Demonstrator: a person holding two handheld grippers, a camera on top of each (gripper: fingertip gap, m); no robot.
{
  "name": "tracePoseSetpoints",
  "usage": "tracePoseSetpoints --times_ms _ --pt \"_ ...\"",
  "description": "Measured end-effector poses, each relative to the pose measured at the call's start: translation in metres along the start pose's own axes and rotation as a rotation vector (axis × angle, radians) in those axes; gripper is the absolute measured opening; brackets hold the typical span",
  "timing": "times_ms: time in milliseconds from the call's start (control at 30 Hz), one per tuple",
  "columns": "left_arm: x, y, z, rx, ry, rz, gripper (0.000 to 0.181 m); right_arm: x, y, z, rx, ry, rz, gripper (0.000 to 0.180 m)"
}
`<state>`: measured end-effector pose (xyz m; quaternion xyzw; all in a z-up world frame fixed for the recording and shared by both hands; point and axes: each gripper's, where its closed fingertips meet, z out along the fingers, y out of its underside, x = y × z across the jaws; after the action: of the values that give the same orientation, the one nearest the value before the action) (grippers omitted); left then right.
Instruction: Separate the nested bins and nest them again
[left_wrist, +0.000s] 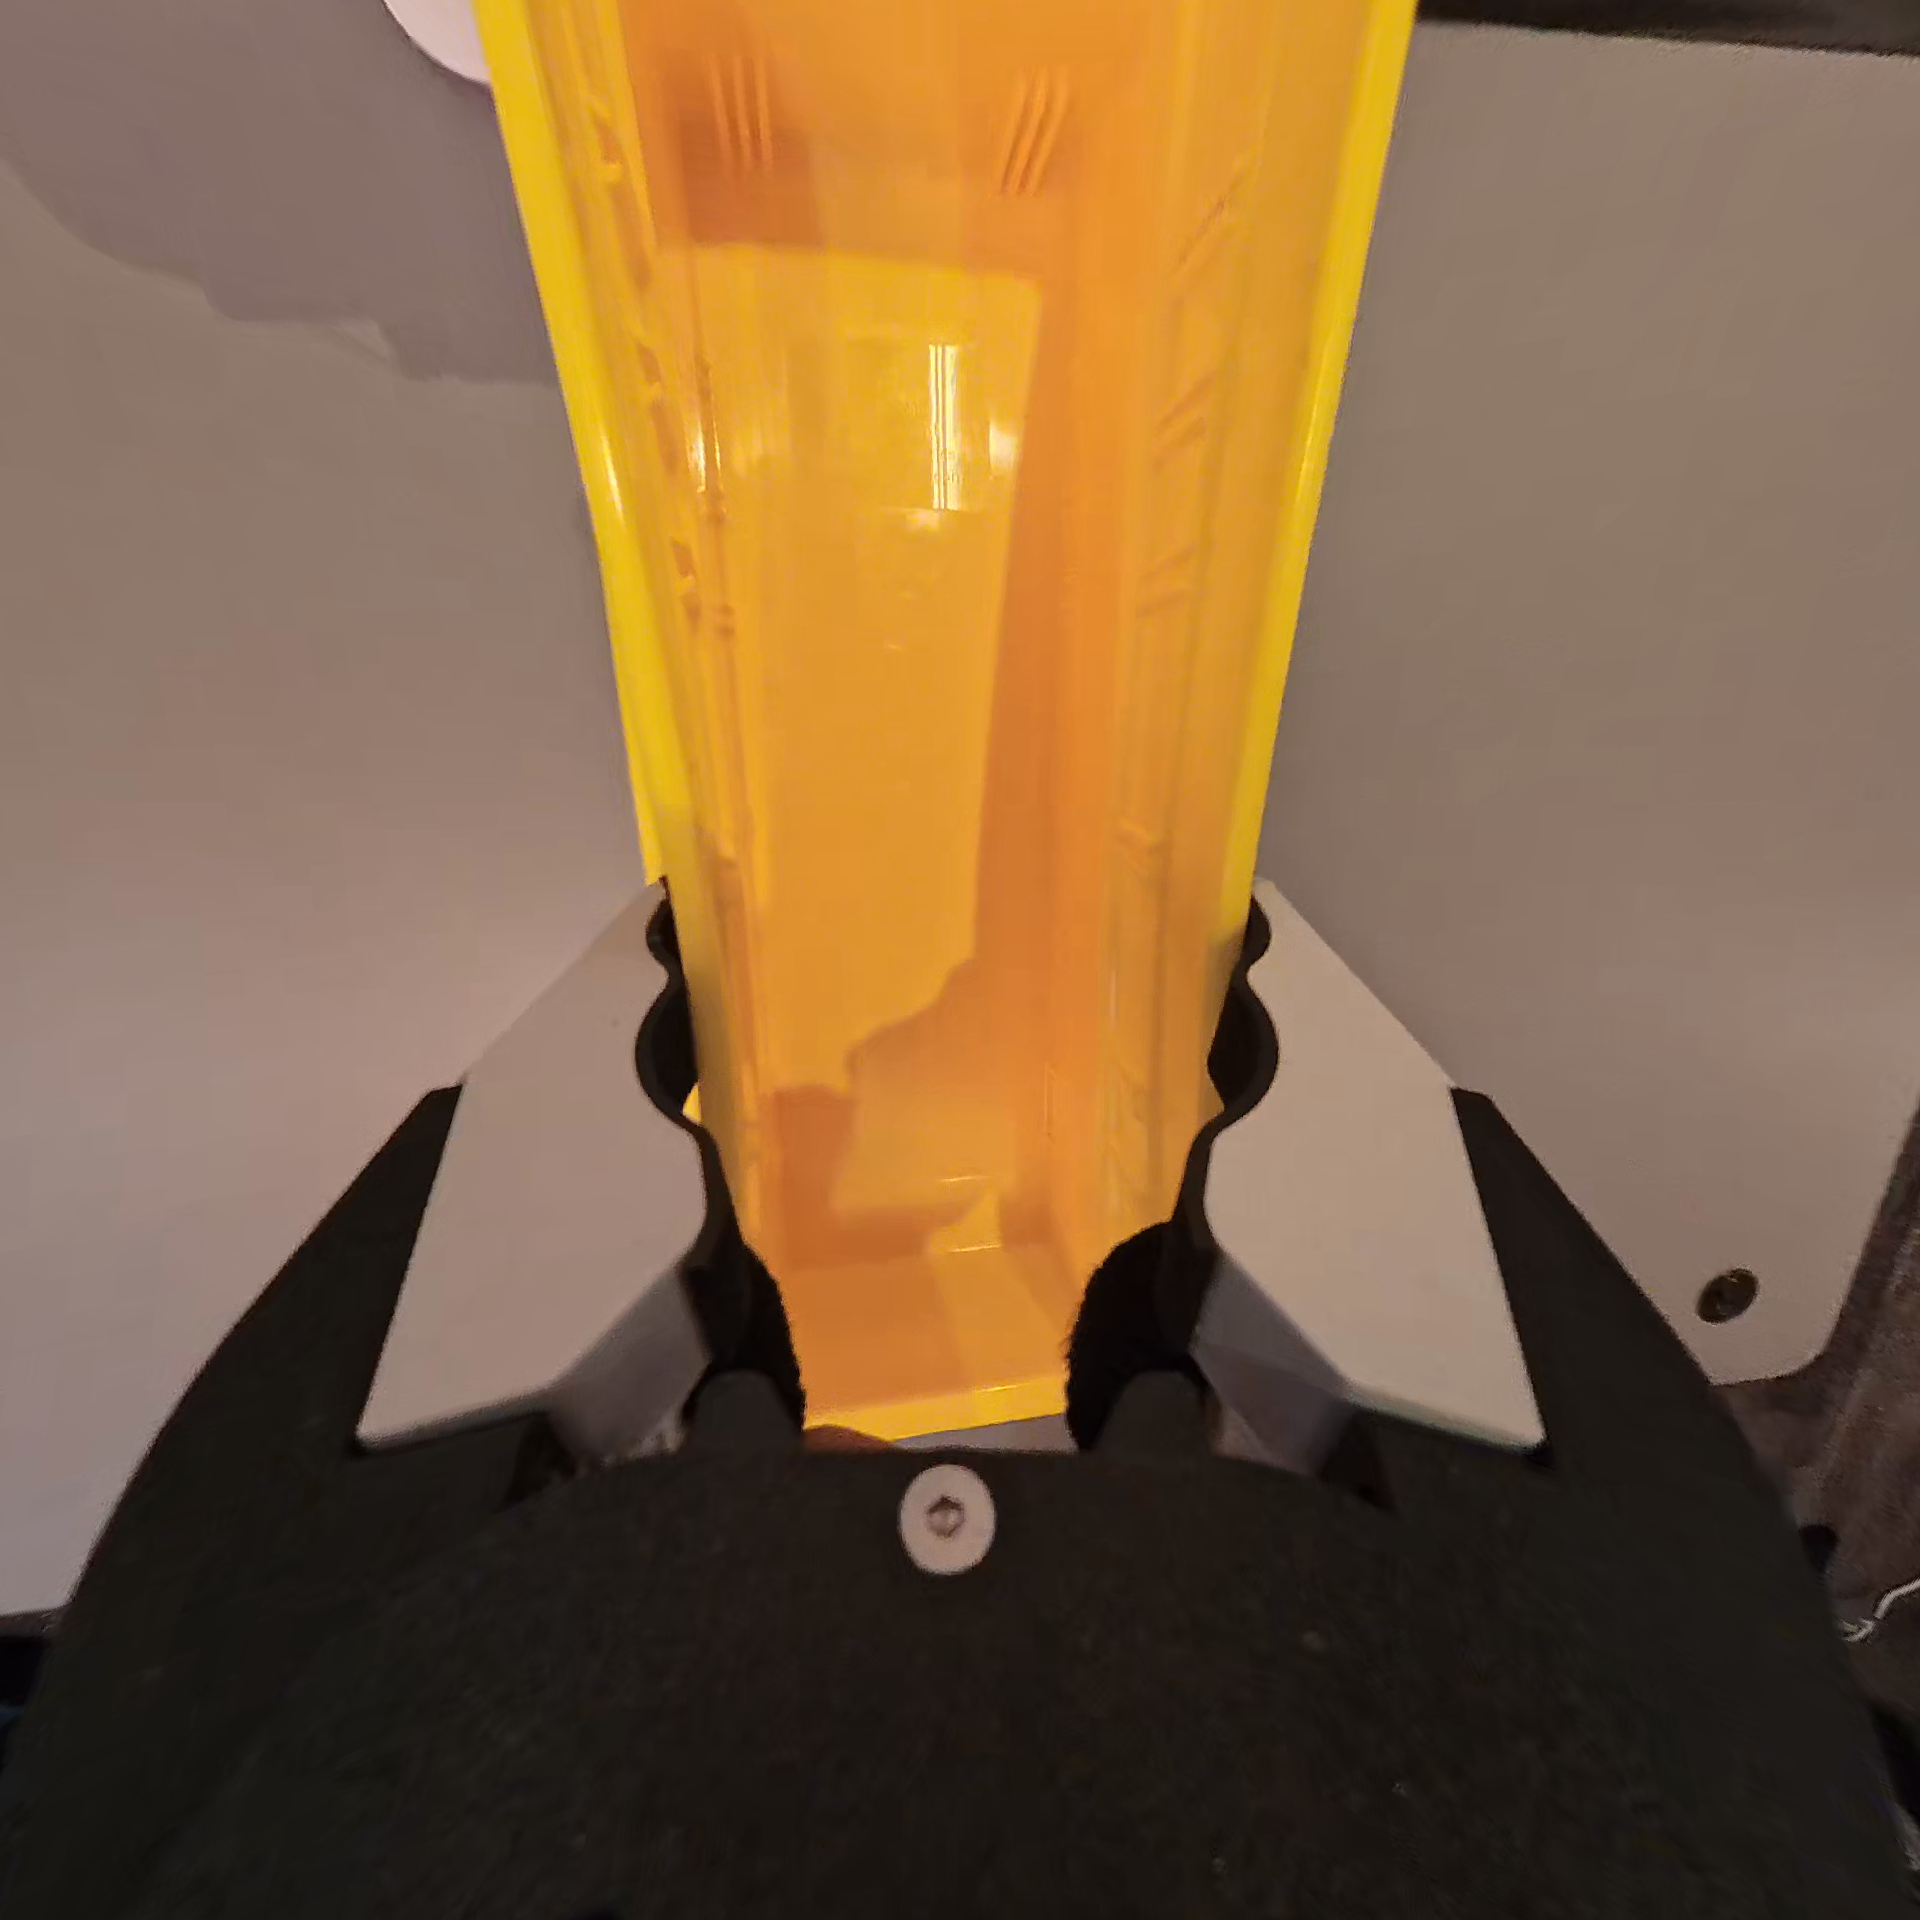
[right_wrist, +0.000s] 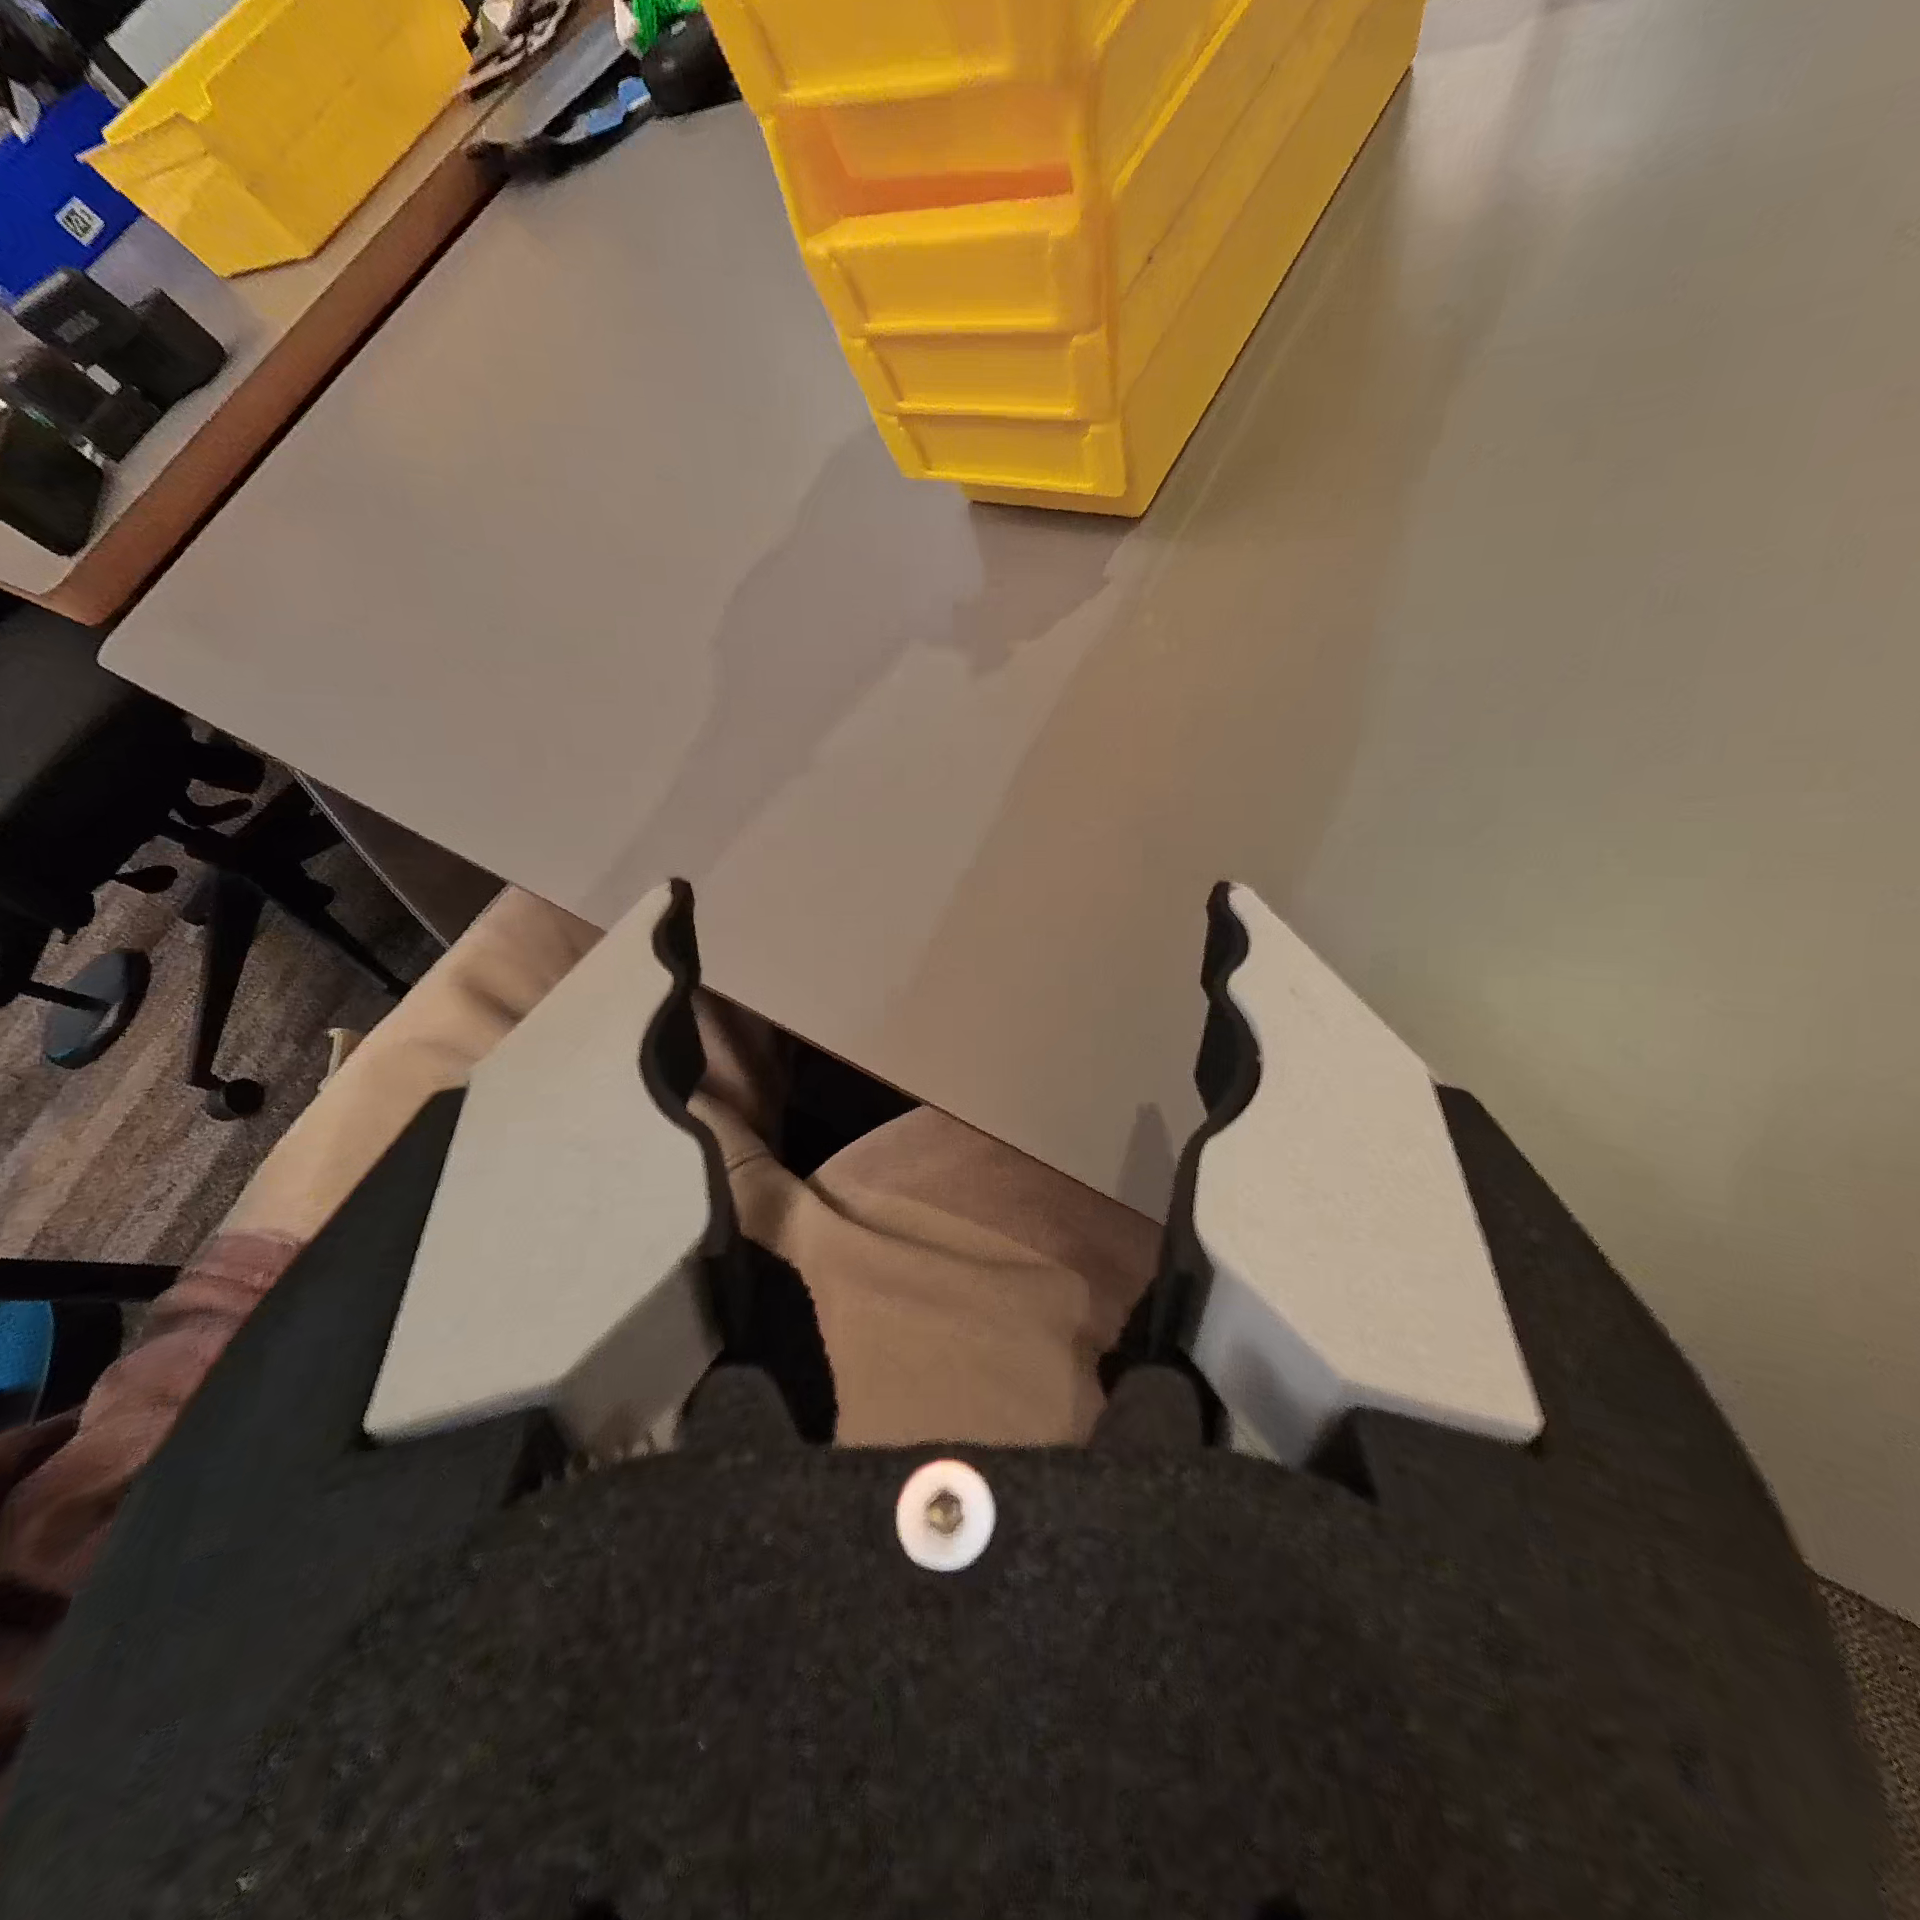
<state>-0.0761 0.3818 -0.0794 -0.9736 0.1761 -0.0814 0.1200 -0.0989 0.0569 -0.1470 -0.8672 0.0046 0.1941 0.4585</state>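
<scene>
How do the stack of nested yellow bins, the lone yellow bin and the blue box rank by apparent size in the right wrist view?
1. Stack of nested yellow bins
2. Lone yellow bin, farther off, so unsure
3. Blue box, partly cropped

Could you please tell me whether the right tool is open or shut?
Open: the right tool holds nothing, and the grey table shows between its fingers.

Bin stack (right_wrist: 997, 260) top beyond frame

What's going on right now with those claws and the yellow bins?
Left gripper straddles a yellow bin. Right gripper open, empty. Nested stack sits ahead on grey table. Nothing blocking.
</scene>
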Motion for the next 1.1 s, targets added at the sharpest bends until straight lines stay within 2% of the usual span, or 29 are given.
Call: tracePoseSetpoints --times_ms 167,400,467,533,600,633,700,833,933,1000,1100 --pt "-0.001 0.0 0.012 0.019 0.022 -0.019 0.101 -0.006 0.006 0.005 -0.028 -0.004 -0.029 0.098" --pt "0.002 0.0 0.018 0.1 0.006 -0.011 0.115 -0.011 0.007 0.007 -0.035 -0.028 -0.015 0.098" --pt "0.008 -0.001 0.013 0.115 0.065 -0.033 0.116 -0.011 0.007 0.007 -0.034 -0.031 -0.012 0.098" --pt "0.02 0.0 0.004 0.13 0.166 -0.048 0.108 -0.01 0.008 0.007 -0.038 -0.031 -0.01 0.098" --pt "0.024 0.013 -0.004 0.055 0.195 -0.033 0.11 -0.009 0.009 0.007 -0.041 -0.031 -0.009 0.098" --pt "0.027 0.019 -0.009 0.013 0.225 -0.044 0.115 -0.01 0.009 0.008 -0.042 -0.033 -0.007 0.098" --pt "0.033 0.021 -0.026 -0.018 0.334 -0.09 0.138 -0.011 0.009 0.009 -0.044 -0.043 0.002 0.098" --pt "0.007 0.004 -0.066 0.042 0.375 -0.086 0.1 -0.014 0.012 0.01 -0.053 -0.05 0.01 0.098" --pt "0.003 -0.012 -0.111 0.118 0.453 -0.065 0.094 -0.013 0.013 0.01 -0.056 -0.034 -0.004 0.098" --pt "0.005 -0.013 -0.14 0.195 0.486 0.036 0.091 -0.012 0.014 0.011 -0.059 -0.021 -0.016 0.098" --pt "-0.004 0.014 -0.17 0.357 0.43 0.266 0.082 -0.01 0.012 0.011 -0.048 -0.003 -0.037 0.098"
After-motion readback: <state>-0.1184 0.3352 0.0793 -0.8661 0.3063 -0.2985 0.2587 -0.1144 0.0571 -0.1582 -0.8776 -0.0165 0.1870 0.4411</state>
